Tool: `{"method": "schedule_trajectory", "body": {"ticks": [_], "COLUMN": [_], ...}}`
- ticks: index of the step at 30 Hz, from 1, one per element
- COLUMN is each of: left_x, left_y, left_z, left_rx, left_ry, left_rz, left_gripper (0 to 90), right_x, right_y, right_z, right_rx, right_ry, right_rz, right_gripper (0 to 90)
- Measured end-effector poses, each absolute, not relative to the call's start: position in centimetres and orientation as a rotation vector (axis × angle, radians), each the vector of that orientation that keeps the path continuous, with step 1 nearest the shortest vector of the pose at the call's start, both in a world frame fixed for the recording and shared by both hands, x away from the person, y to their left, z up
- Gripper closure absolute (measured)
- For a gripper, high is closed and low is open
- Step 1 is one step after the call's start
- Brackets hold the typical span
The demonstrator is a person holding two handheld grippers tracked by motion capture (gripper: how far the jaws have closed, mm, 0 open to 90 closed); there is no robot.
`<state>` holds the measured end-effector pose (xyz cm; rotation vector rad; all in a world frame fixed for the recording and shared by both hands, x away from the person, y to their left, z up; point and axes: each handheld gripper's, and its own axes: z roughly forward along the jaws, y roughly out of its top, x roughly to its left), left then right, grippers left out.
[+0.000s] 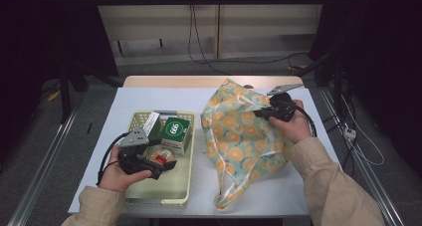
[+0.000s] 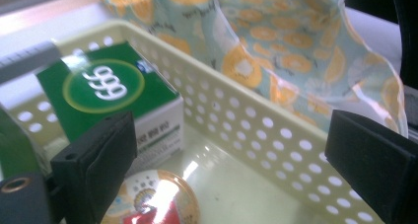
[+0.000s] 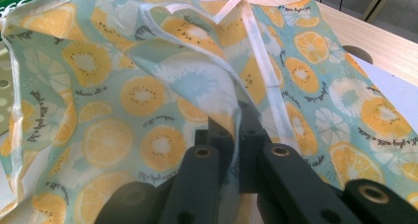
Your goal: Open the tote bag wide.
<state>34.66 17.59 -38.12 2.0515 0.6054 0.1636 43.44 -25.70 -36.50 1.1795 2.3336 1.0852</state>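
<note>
The right gripper [image 1: 260,111] pinches the fruit-print bag [image 1: 239,141] open beside the basket [image 1: 183,186], while the left gripper [image 1: 166,167], jaws apart, hovers over the round tin [image 2: 153,202], nothing packed yet.

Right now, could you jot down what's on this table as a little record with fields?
Surface: table with a pale cover
Basket: cream perforated basket, at the left
In basket: green box marked 999; round gold-rimmed tin
Bag: fruit-print fabric bag, to the right of the basket
Left gripper: jaws open, over the basket
Right gripper: jaws shut on the bag's fabric
</note>
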Motion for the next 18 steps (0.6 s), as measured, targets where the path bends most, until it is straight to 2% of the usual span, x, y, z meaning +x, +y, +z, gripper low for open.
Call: {"method": "schedule_trajectory", "body": {"ticks": [18], "left_x": [35.1], "left_y": [17.8], "left_z": [-39.9], "left_rx": [2.121], "left_ry": [0.627], "left_rz": [0.154], "left_gripper": [4.8], "right_x": [43.6], "right_y": [-25.5], "right_z": [-36.6], "right_rx": [1.174], "right_ry": [2.337], "right_rz": [1.083], "right_gripper": [88.6]}}
